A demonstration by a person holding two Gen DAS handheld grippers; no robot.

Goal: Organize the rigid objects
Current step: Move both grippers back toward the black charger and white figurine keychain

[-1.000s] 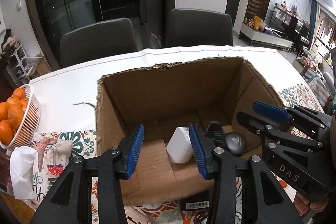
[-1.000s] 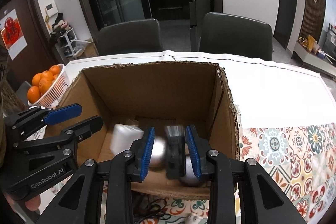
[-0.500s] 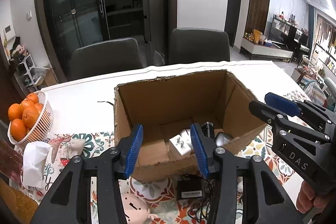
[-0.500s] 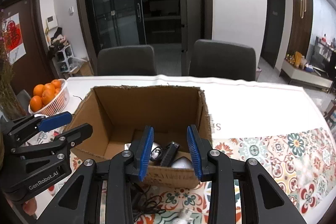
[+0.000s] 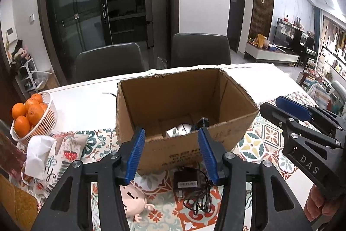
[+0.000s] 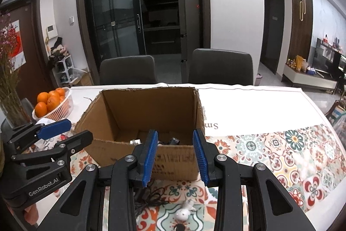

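An open cardboard box (image 5: 229, 135) (image 6: 173, 161) stands on the table with a white object (image 5: 176, 131) and dark items inside. In front of it lie a black power adapter with cable (image 5: 187, 180), a pink doll head (image 5: 132, 201) and a small white figurine (image 6: 183, 212). My left gripper (image 5: 170, 155) is open and empty, raised in front of the box; it also shows in the right wrist view (image 6: 64, 133). My right gripper (image 6: 175, 155) is open and empty, also back from the box; it also shows in the left wrist view (image 5: 281, 109).
A white basket of oranges (image 5: 32, 116) (image 6: 52, 103) stands at the left, with a tissue pack (image 5: 39, 155) near it. Two dark chairs (image 5: 110, 62) (image 6: 220, 66) stand behind the table. A patterned cloth (image 6: 292, 151) covers the near table.
Both grippers have pulled back and up out of the box. The right gripper has let go of the dark object, which now lies in the box, and has opened wider.
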